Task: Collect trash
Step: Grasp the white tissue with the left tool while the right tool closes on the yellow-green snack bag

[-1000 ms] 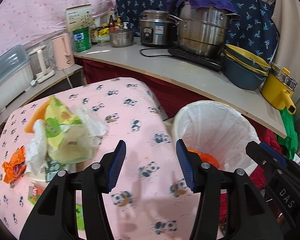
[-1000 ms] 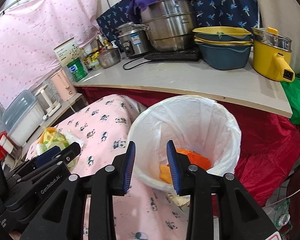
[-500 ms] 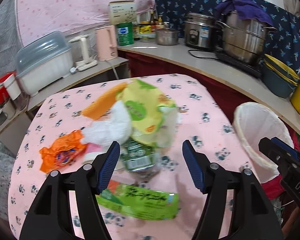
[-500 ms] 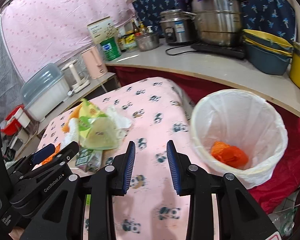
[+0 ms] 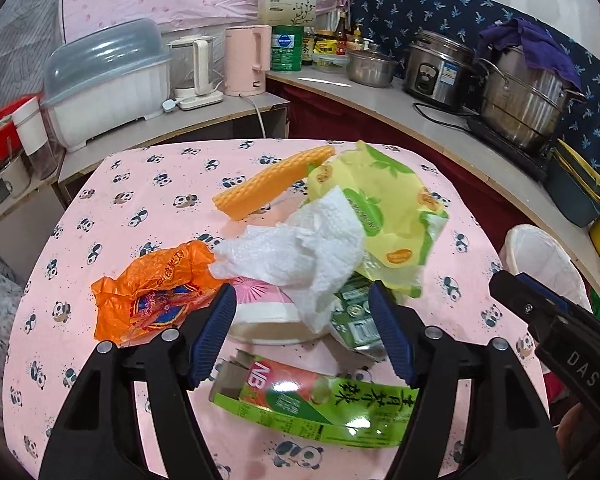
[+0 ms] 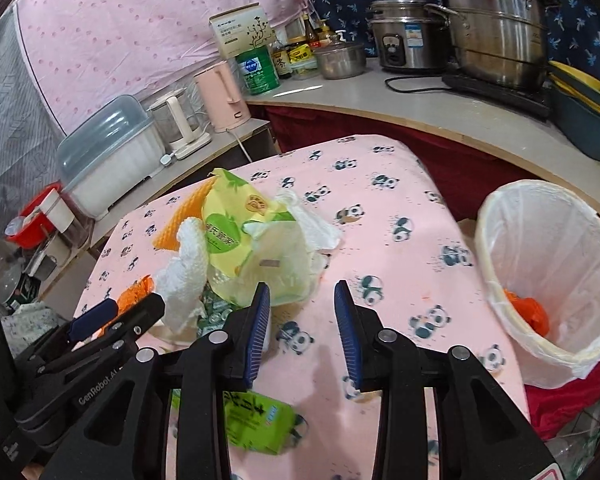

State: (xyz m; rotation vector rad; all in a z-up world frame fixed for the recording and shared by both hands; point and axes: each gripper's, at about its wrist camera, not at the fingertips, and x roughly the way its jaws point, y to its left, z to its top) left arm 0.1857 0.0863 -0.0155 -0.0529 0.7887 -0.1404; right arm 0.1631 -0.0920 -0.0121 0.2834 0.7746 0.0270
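Both grippers, left (image 5: 302, 334) and right (image 6: 302, 330), swung from bin (image 6: 496, 240) to trash pile (image 5: 324, 248), jaws opening empty—next pick pending.

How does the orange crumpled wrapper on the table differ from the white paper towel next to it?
The orange wrapper is shiny, printed plastic film; the white paper towel is plain, matte and dimpled. The wrapper lies low on the pink panda cloth at the edge of the pile; the towel is bunched up higher, draped over other trash in the middle. Both are crumpled and still on the table, not in the lined bin.
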